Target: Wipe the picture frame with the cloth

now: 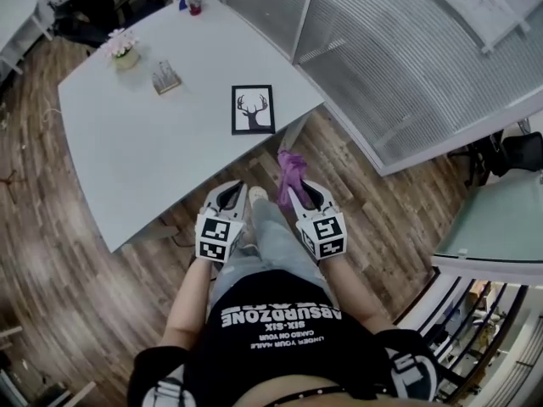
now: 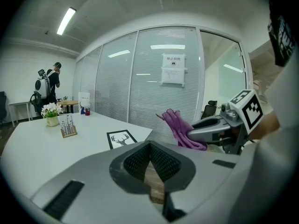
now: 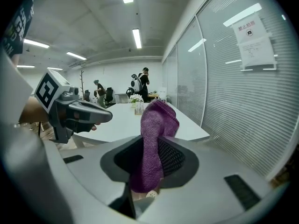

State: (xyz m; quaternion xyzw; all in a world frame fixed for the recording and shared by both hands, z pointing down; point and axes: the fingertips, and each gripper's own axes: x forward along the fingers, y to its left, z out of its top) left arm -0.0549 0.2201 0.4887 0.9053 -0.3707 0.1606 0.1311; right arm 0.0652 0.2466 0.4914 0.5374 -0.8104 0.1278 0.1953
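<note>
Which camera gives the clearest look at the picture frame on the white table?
The head view: the picture frame lies flat near the table edge, seen whole from above, deer print plain. The left gripper view shows it at a shallow angle, foreshortened. The right gripper view does not show it.

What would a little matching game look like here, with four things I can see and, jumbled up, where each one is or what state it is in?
Things:
1. picture frame
2. purple cloth
3. flower pot
4. left gripper

Places or states:
A. shut, holding nothing
B. clamped in the right gripper
C. lying flat on the white table, close to its edge
D. standing at the table's far end

Pairs: 1-C, 2-B, 3-D, 4-A.
</note>
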